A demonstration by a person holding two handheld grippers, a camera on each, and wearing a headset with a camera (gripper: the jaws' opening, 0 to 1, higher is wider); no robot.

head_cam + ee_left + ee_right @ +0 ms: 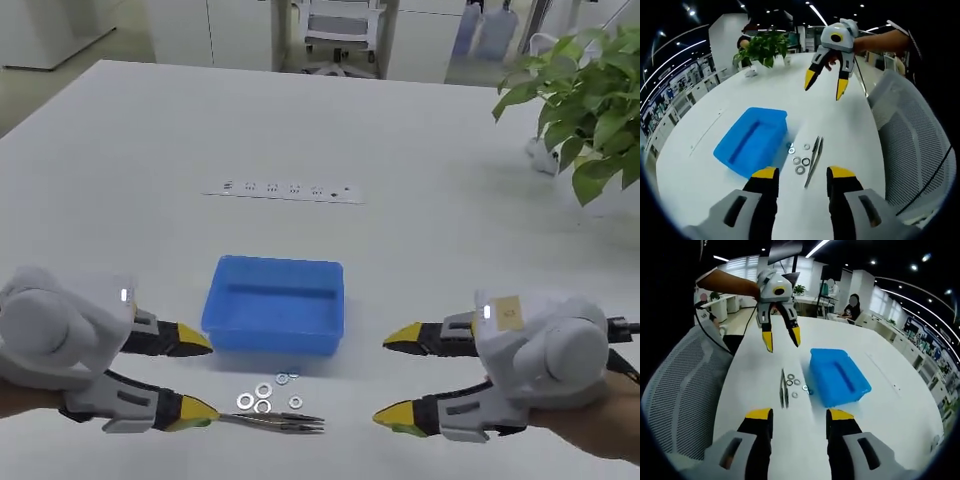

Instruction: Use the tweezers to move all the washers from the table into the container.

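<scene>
Now, with the left gripper (212, 378) and right gripper (380, 380) both gaping wide and empty, we should pinch the tweezers (275, 422) (flat on the table (150, 150), just beside the washers (263, 395), in front of the blue container (270, 335)) squarely mid-shank, leaving their tips free.

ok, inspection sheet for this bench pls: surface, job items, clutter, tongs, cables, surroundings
Surface: white table, no spills seen.
Job's things: blue container looks empty; washers loose on the table in front of it; tweezers lying flat beside them.
Clutter: power strip behind the container; potted plant at far right.
Grippers: left tongs and right tongs open, holding nothing, either side of the washers.
Cables: black cable at the right tongs' body.
Surroundings: office chair beyond the table.
</scene>
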